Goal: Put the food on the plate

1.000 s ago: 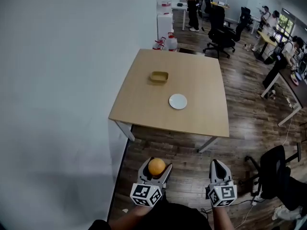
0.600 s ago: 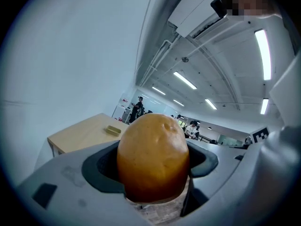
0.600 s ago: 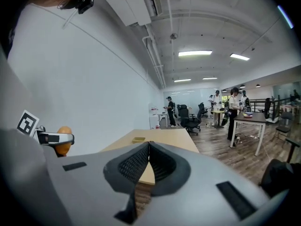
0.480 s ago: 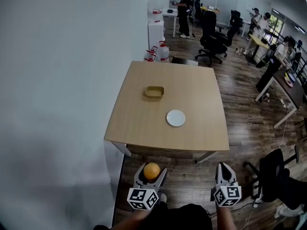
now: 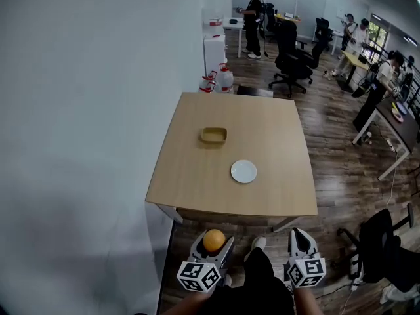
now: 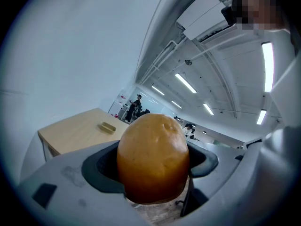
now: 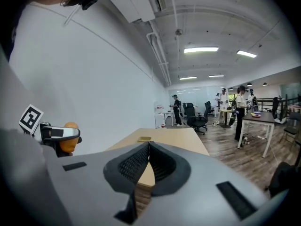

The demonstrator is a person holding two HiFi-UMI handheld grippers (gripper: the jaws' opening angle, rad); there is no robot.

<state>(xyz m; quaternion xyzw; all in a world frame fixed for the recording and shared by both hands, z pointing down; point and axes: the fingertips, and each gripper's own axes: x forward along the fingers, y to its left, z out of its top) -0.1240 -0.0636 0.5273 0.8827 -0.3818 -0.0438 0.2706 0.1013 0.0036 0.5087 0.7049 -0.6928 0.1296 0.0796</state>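
Jaws of left gripper (image 5: 214, 244) around one orange (image 6: 153, 157); right gripper (image 5: 299, 233) jaws together, empty; one plate (image 5: 243, 171).

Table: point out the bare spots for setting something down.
The table is mostly bare: the far end beyond the tan tray, the right side past the white plate, the near-left corner. Only the middle is taken, by tray and plate, which lie apart.

The food (image 6: 153, 157) in the left gripper (image 5: 212, 241) was orange; the gripper itself grey, its cube (image 5: 199, 275) patterned in black-and-white squares. Ahead of it stood a pale tan table (image 5: 197, 182), a white plate (image 5: 243, 171), a mustard-yellow tray (image 5: 214, 135).
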